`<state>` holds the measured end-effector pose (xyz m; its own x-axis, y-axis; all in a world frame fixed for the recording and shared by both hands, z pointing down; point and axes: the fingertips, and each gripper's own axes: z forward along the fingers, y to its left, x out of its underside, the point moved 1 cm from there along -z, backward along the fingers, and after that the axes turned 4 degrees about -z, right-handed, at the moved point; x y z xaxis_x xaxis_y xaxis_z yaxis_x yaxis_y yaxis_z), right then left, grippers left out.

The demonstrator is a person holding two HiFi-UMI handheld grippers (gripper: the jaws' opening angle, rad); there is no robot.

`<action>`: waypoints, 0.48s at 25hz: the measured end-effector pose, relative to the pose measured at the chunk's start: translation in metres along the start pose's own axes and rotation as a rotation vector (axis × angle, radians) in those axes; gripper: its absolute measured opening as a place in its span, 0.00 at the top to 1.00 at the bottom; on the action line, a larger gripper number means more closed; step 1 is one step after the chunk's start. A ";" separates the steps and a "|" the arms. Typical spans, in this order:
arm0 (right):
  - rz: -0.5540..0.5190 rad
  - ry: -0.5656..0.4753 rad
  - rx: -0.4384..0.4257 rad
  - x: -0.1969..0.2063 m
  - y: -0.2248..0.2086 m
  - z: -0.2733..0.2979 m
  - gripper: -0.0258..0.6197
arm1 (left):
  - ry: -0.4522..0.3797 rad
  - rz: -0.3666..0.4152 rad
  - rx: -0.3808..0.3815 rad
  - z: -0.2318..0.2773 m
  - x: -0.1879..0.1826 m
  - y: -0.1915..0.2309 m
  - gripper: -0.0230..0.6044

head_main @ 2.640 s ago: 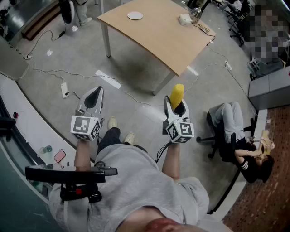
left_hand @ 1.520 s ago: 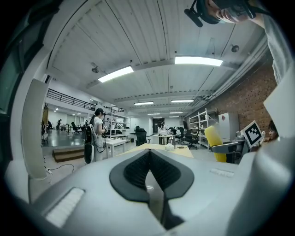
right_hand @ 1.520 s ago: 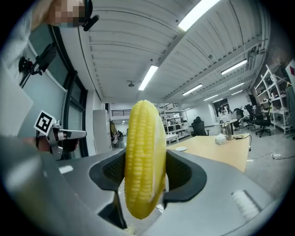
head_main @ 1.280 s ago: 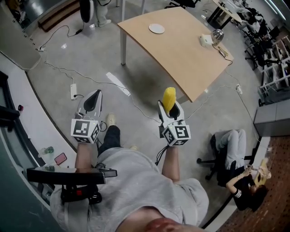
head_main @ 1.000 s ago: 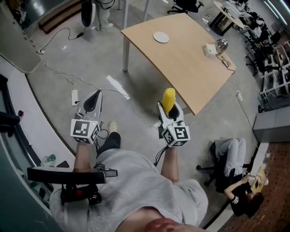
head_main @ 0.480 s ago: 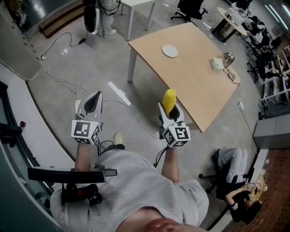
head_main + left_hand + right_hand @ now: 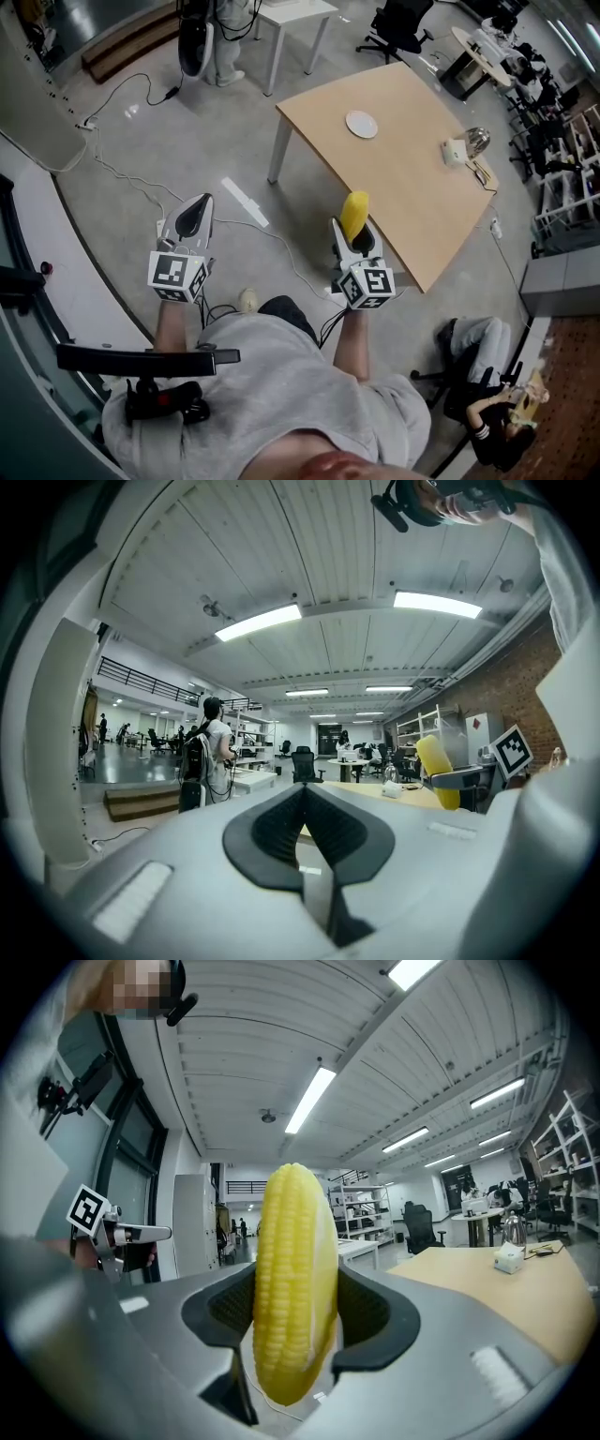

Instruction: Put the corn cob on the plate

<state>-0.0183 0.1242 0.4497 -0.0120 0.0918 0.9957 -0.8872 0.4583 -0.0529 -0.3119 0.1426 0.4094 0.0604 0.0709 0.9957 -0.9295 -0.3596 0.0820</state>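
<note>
A yellow corn cob (image 7: 354, 213) (image 7: 291, 1279) stands upright between the jaws of my right gripper (image 7: 357, 234) (image 7: 292, 1321), which is shut on it. The cob also shows at the right of the left gripper view (image 7: 437, 772). A small white plate (image 7: 361, 124) lies on the wooden table (image 7: 403, 187), well ahead of the cob. My left gripper (image 7: 190, 217) (image 7: 305, 841) is held over the floor to the left, shut with nothing in it. Both grippers are short of the table's near edge.
A small white box (image 7: 455, 151) and a shiny round object (image 7: 476, 140) sit near the table's right edge. Cables and a power strip (image 7: 242, 201) run across the floor. A seated person (image 7: 478, 412) on an office chair is at the lower right. A standing person (image 7: 211, 752) with a backpack is farther off.
The table and plate have drawn nearer and shifted right in the head view as I walked toward it. The corn cob stays gripped in the right gripper.
</note>
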 end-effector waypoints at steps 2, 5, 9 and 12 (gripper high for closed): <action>0.004 0.007 0.008 0.002 -0.003 0.003 0.58 | 0.004 -0.003 -0.002 0.004 0.001 0.005 0.93; 0.018 0.013 0.032 0.006 -0.012 0.009 0.58 | 0.014 -0.010 0.006 0.014 0.004 0.008 0.93; 0.033 0.013 0.063 0.009 -0.024 0.020 0.58 | 0.029 -0.001 0.025 0.035 0.006 0.013 0.93; 0.037 0.016 0.089 0.013 -0.041 0.030 0.58 | 0.029 0.005 0.045 0.061 0.004 0.013 0.93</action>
<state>0.0042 0.0803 0.4673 -0.0391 0.1215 0.9918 -0.9239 0.3737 -0.0822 -0.3012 0.0817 0.4175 0.0444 0.0958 0.9944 -0.9124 -0.4016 0.0794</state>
